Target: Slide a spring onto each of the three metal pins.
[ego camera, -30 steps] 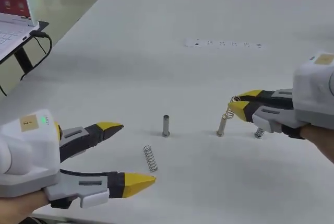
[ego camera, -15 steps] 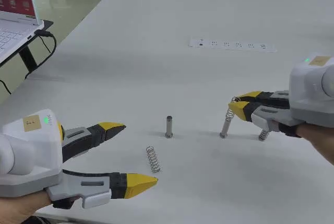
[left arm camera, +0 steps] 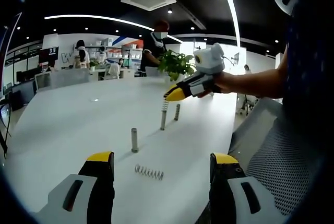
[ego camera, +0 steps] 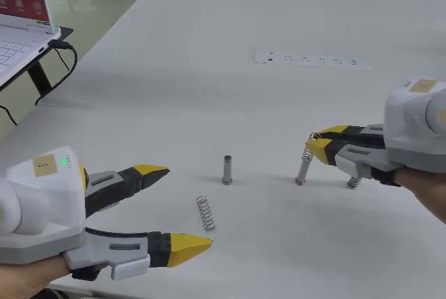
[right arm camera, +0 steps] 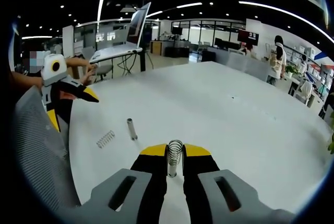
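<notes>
1. Spanning the scene with the white table [ego camera: 209, 90], showing nothing moved across it over the last second beyond a slight shift of the camera.
2. Hovering low at the near edge with the left gripper [ego camera: 169, 208], keeping its jaws spread wide and holding nothing. Bracketing the loose spring [ego camera: 204, 213], which is lying flat on the table just ahead of the tips and roughly between them, not yet picked up.
3. Keeping the right gripper [ego camera: 319, 141] pinched narrow on the second spring [right arm camera: 175, 151], with its coil resting over the top of the middle pin [ego camera: 301, 171]. Sitting no lower than a second ago, so probably only beginning to slide down.
4. Leaving the bare pin [ego camera: 227, 170] standing upright, apart from both grippers and likely waiting for the loose spring.
5. Covering part of the third pin [ego camera: 353, 182] with the right gripper. Seemingly showing coils already around it, though too hidden to be sure.
</notes>
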The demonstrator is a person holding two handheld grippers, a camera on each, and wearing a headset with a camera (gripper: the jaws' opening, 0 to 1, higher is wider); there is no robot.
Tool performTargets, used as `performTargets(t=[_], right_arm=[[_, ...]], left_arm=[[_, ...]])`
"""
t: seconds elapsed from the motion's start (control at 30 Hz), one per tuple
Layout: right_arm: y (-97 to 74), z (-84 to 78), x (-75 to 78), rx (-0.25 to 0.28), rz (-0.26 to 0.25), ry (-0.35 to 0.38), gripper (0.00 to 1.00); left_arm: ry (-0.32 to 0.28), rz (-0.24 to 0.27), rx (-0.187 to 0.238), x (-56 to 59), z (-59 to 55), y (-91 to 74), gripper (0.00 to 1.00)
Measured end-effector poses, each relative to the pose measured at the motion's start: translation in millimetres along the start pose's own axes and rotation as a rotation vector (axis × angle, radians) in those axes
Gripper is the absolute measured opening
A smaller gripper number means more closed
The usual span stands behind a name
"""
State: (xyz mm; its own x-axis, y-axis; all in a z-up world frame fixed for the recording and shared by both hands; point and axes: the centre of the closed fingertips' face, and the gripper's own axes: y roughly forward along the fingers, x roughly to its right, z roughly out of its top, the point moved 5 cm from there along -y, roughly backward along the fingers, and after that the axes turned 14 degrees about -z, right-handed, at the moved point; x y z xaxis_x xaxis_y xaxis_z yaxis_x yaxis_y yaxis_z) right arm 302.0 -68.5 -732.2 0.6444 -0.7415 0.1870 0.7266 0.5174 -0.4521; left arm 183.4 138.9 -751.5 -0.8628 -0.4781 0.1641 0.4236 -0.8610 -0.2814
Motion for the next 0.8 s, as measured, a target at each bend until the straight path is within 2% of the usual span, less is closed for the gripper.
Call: performTargets(t=[0.43, 0.8], right_arm=[[4.4, -7.4, 0.7, -0.010, -0.001, -0.007, 0.08], [13.5, -20.8, -3.7, -0.041, 0.024, -0.003, 0.08]], left_arm=[[-0.002, 0.000, 0.003, -0.3, 0.0, -0.4, 0.71], [-0.004, 0.002, 0.002, -0.4, -0.6, -0.3, 0.71]])
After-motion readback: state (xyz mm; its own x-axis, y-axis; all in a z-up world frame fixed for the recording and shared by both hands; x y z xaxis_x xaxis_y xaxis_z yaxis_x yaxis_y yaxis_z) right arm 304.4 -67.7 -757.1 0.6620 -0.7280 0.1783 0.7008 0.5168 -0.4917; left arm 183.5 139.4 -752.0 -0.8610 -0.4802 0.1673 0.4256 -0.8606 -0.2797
